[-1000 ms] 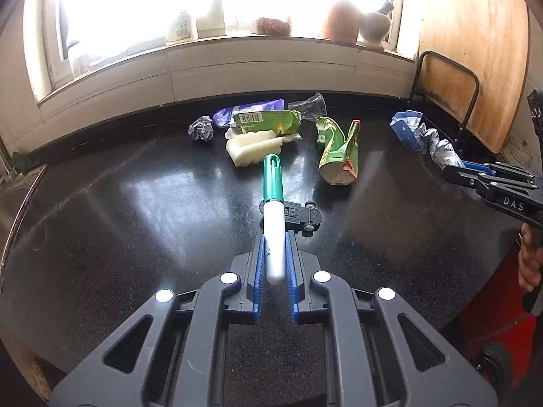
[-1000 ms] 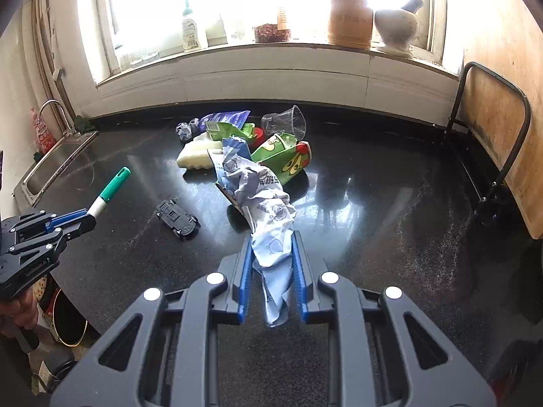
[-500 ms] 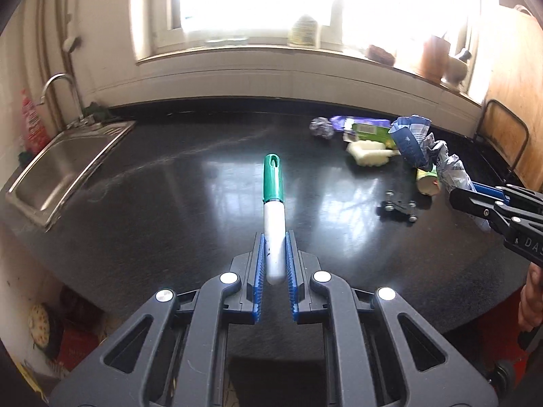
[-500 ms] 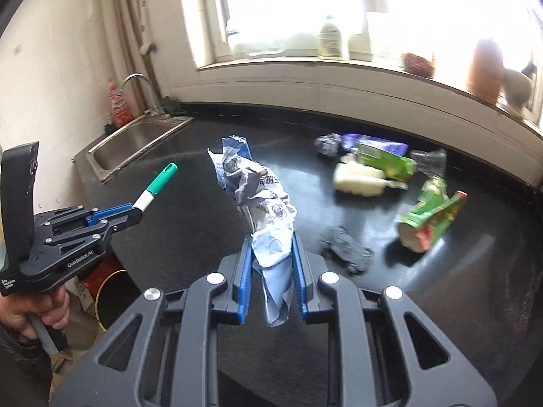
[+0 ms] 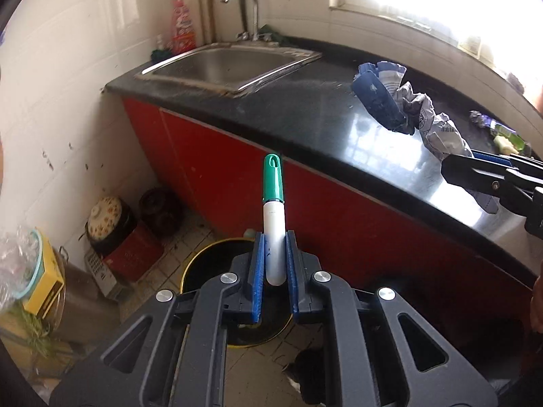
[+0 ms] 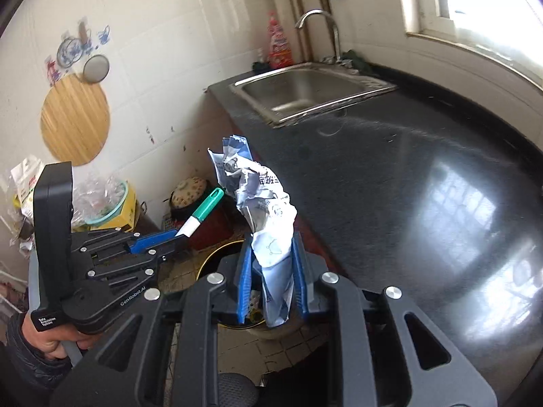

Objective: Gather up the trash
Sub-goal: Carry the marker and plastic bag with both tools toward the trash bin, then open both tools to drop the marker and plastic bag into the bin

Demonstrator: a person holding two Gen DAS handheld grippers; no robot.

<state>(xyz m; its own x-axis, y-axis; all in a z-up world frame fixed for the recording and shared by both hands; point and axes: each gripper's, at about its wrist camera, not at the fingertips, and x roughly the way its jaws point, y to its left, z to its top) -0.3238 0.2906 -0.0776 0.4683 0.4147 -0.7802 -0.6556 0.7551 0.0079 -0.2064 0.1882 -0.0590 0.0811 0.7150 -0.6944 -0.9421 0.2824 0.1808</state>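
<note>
My left gripper [image 5: 274, 240] is shut on a white marker with a green cap [image 5: 273, 203], held upright in the air above a round black bin with a yellow rim [image 5: 200, 261] on the floor. It also shows in the right wrist view [image 6: 185, 234] with the marker [image 6: 203, 210]. My right gripper [image 6: 271, 237] is shut on a crumpled blue and white paper wrapper [image 6: 261, 200], held above the same bin [image 6: 217, 254] beside the counter edge. In the left wrist view the wrapper [image 5: 410, 115] and right gripper [image 5: 475, 162] are at the right.
A black counter [image 6: 407, 176] with a steel sink [image 6: 305, 91] and tap runs on the right over red cabinet doors [image 5: 237, 169]. Pots [image 5: 108, 217], a yellow box [image 5: 44, 281] and bags stand on the floor by the tiled wall. More trash [image 5: 505, 135] lies far along the counter.
Both grippers have swung left off the counter, carrying the marker and the wrapper, and now hang over the floor bin beside the sink cabinet.
</note>
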